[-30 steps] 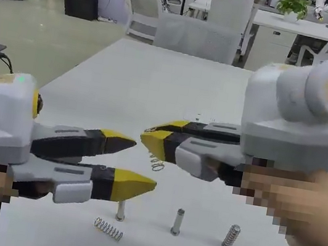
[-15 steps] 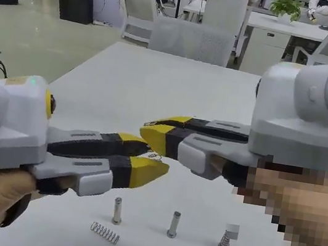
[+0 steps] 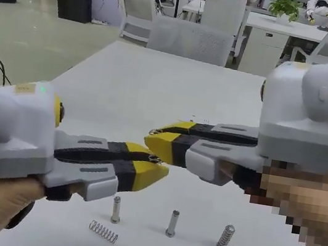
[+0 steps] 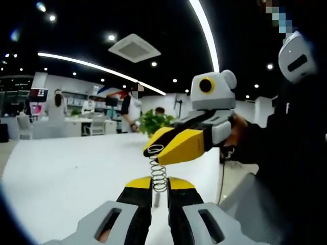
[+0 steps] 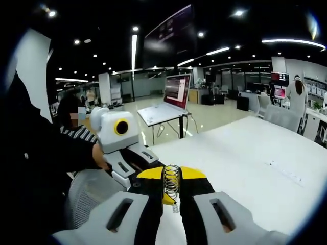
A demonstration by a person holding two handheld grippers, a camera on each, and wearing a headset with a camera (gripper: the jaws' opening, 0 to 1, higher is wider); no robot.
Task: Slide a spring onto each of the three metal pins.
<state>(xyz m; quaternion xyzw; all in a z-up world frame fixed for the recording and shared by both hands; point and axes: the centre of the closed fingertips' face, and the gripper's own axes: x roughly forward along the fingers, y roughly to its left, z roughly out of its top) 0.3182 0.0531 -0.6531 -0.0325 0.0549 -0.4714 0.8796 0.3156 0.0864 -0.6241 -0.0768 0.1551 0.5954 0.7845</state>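
Jaws of the left gripper, wide a second ago, now pinch narrow on the low end of the spring; the right gripper clamps its top. Handover seems underway. On the near table, the left pin and middle pin stand bare, the right pin already sprung.

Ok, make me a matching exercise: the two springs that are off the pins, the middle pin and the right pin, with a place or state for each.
Things:
1. raised spring
2. loose spring
3. middle pin
4. right pin

Places or states:
A. already has a spring on it
B. lying flat on the table near the left pin
C. pinched between the left hand-held gripper and the right hand-held gripper
D. standing bare

Pairs: 1-C, 2-B, 3-D, 4-A
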